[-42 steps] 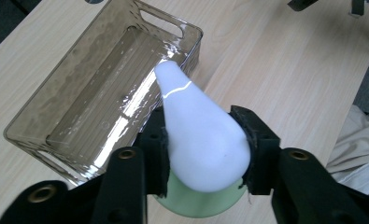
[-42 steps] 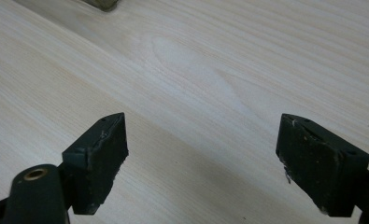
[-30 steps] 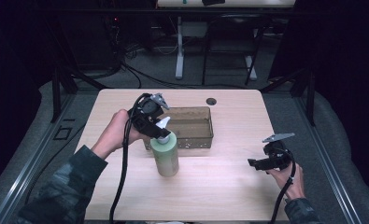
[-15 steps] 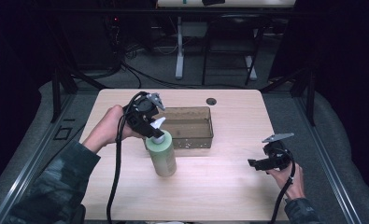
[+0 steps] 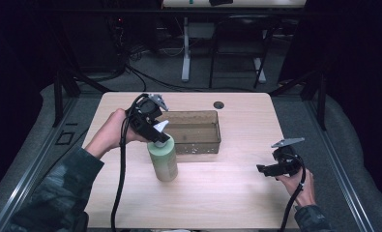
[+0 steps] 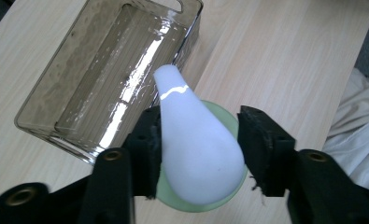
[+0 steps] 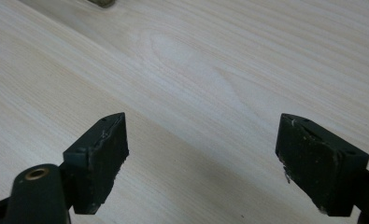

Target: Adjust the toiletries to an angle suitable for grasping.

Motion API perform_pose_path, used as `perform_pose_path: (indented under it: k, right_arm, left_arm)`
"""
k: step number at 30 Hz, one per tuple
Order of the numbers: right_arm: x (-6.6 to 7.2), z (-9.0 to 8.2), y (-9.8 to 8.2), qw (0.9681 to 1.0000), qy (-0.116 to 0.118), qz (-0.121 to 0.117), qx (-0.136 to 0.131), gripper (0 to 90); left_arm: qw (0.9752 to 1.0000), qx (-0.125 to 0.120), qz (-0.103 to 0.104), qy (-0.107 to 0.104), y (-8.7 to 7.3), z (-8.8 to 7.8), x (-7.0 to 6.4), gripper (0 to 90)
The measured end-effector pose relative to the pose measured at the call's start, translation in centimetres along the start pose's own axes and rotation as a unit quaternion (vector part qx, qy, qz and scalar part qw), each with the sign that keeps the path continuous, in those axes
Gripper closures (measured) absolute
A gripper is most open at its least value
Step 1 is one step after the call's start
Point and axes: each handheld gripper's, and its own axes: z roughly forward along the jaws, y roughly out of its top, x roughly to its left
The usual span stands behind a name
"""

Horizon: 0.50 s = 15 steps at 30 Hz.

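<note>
The bottle (image 5: pixel 163 163) stands upright on the table (image 5: pixel 227 193), near its middle, just at 7 o'clock of the clear bin (image 5: pixel 194 131) and close against that bin's near wall. It is pale green with a white pump top (image 6: pixel 196 149).

The left gripper (image 5: pixel 155 134) comes down onto the bottle from 10 o'clock. In the left gripper view its jaws straddle the pump top: the left pad lies against the pump's side, while the right pad stands off it with a narrow gap. The jaws have just been opening, with the pump top between them, so the grip is let go. Beyond the pump, at 11 o'clock in that view, lies the bin.

The right gripper (image 5: pixel 271 169) hangs low at 4 o'clock of the bottle, well apart from it, near the table's right edge. In the right gripper view its jaws stand wide apart over bare wood (image 7: pixel 196 70), with nothing between them.

A small dark round hole (image 5: pixel 219 104) sits at 12 o'clock of the bin, near the far edge.
</note>
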Motion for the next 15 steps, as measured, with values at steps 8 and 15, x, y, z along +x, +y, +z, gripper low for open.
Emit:
perform_pose_path:
  k: [8, 15]
  right_arm:
    - [-0.04, -0.03, -0.01, 1.0000, 0.001, 0.003, -0.001, 16.5]
    - [-0.09, -0.09, -0.01, 1.0000, -0.002, 0.003, -0.002, 15.8]
  left_arm:
    - [0.9994, -0.006, -0.019, 0.026, 0.45, 0.11, -0.20, 60.1]
    - [0.9993, 0.008, -0.005, 0.036, 0.69, 0.05, -0.41, 62.7]
